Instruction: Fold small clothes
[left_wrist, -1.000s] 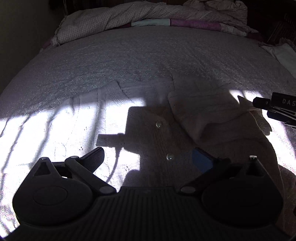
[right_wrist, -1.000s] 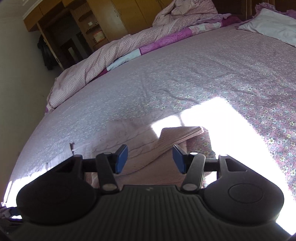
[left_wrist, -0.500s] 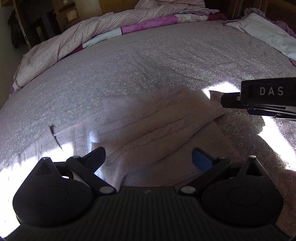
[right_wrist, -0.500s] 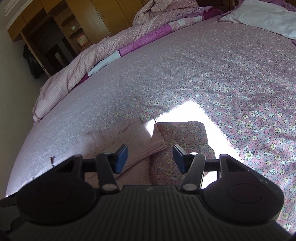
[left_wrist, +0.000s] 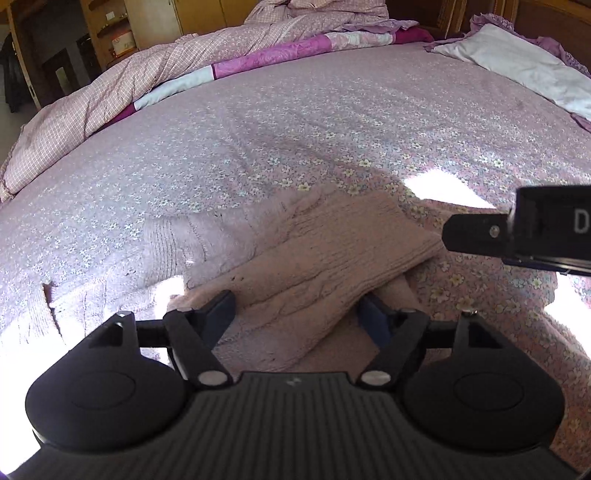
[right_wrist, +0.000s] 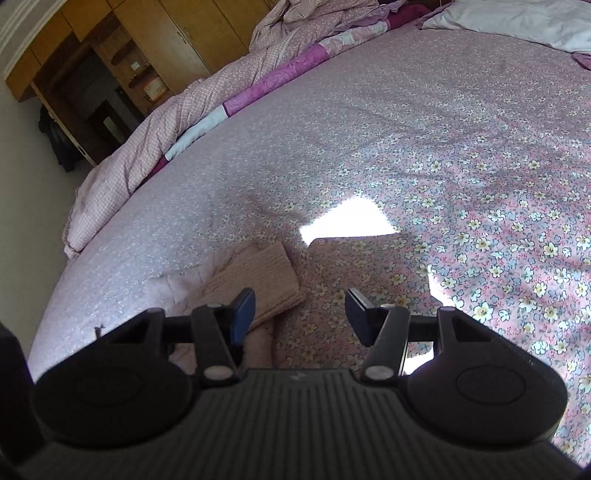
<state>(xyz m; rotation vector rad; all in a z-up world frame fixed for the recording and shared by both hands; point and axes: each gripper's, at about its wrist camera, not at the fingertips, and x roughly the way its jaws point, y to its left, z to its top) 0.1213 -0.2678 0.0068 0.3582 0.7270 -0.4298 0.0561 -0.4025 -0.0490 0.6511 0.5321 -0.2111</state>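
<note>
Change since a second ago: the left gripper (left_wrist: 295, 317) has swung from over the buttoned front of the pink knit sweater (left_wrist: 332, 258) to its folded sleeve, and the buttons are out of view; the right gripper (right_wrist: 300, 310) has slid off the sleeve cuff toward the bare bedsheet (right_wrist: 443, 147)
Left jaws: closing, with the folded sleeve between the two pads; the pads do not yet look pressed into the knit
Right jaws: apart, about half spread, nothing between them but flowered sheet; the cuff lies just beside its left pad
Where the garment is: flat on the bed, near edge, sleeve laid diagonally across the body, partly in shadow and partly in a sun patch
Why the left sits so: it points steeply down over the sleeve, which I judge a pinch to lift or carry that layer for the next fold
Why the right sits so: it hovers just past the cuff, probably ready to steady or catch the far end
Writing: the right gripper's side, seen in the left view (left_wrist: 517, 236), shows a white "D"; the rest is cut off by the frame
Background: rumpled quilt (left_wrist: 184, 74) and pillow (left_wrist: 517, 62) at the far side, well apart from the work
</note>
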